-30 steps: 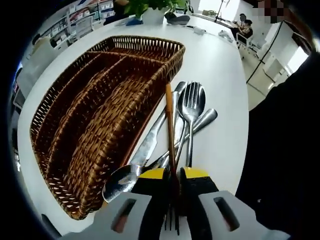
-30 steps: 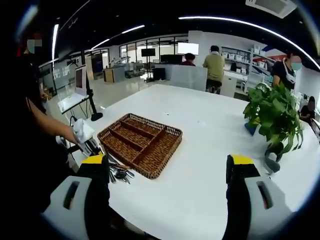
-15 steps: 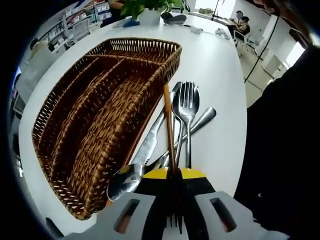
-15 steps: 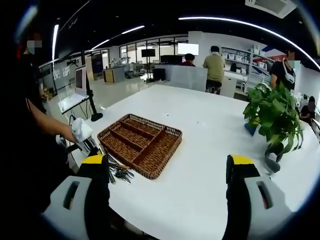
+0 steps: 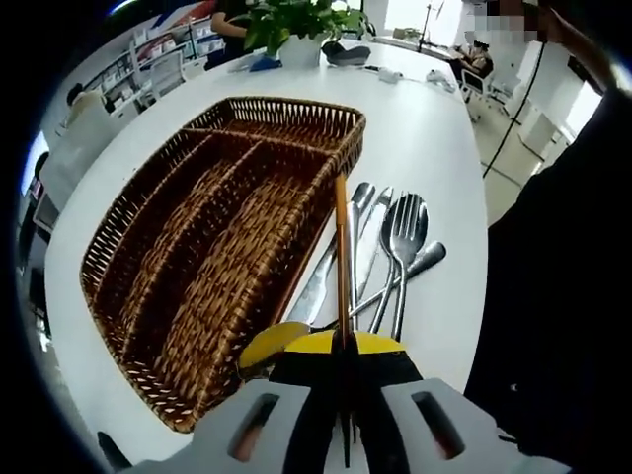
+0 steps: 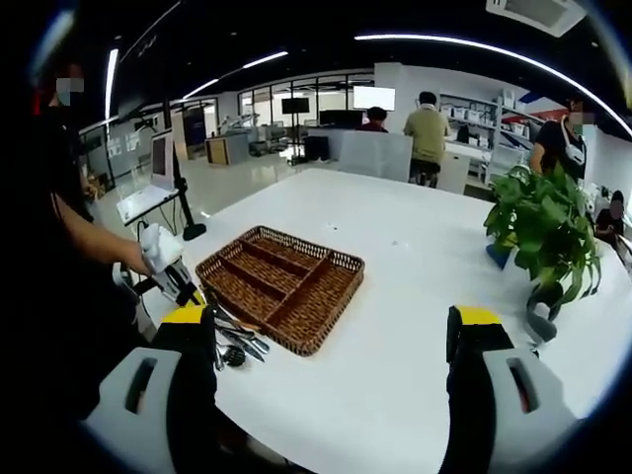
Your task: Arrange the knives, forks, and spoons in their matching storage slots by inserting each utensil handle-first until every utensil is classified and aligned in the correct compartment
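While my left gripper (image 5: 343, 348) has its fingers pressed together on a thin wood-handled utensil (image 5: 341, 252), I read the grip as sitting near the head end, with the handle pointing forward along the near wall of the wicker tray (image 5: 212, 232). I can't tell what type it is, since the head is hidden between the fingers. It looks light and stiff; the wood should hold better than bare steel, but with this much overhang it may pivot, so I'd keep the pinch firm. Metal forks (image 5: 405, 232), spoons and a knife (image 5: 331, 272) lie piled on the white worktop (image 5: 434, 128) just beside the tray; they look smooth and slippery, best pinched at the neck. My right gripper (image 6: 331, 341) hangs well back over the worktop, fingers spread, carrying nothing.
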A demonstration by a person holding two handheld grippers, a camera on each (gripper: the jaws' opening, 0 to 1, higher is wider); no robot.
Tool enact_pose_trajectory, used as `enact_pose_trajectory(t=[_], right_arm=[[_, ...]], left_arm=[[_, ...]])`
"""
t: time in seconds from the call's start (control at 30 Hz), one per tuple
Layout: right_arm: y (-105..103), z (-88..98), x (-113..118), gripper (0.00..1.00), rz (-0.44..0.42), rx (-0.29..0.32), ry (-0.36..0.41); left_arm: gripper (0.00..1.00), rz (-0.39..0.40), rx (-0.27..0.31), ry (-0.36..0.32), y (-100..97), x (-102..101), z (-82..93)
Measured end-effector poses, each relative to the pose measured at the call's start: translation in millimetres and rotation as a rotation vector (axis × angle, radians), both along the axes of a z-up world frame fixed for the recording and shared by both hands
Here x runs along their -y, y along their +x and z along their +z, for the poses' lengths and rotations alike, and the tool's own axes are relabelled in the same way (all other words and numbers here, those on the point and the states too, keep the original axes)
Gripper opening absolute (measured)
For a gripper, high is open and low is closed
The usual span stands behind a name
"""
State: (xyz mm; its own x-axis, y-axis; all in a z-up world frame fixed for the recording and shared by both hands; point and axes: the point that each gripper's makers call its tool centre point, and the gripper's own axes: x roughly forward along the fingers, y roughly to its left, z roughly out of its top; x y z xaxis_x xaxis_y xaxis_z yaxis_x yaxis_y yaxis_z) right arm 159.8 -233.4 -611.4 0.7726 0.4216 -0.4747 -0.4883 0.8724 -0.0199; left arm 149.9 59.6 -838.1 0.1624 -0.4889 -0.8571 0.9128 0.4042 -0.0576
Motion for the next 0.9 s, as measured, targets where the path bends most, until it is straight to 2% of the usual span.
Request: enact_pose_trajectory(t=[0.27, 0.6, 0.9], right_arm=[[-3.0, -2.2, -4.6, 1.0, 0.011, -0.003, -0.008], [-5.9, -4.2, -14.2, 1.0, 0.042, -0.005, -0.021], [-9.7, -5.3, -24.6, 1.0, 0.08, -0.007, -0.019]], left_arm=[[0.02, -0.013, 0.004, -0.01, -1.9, -1.6, 3.5], [0.02, -0.075, -0.007, -0.038, -6.3, -1.5, 23.1], [0.02, -0.121, -0.001, -0.024, -7.1, -7.3, 42.3]])
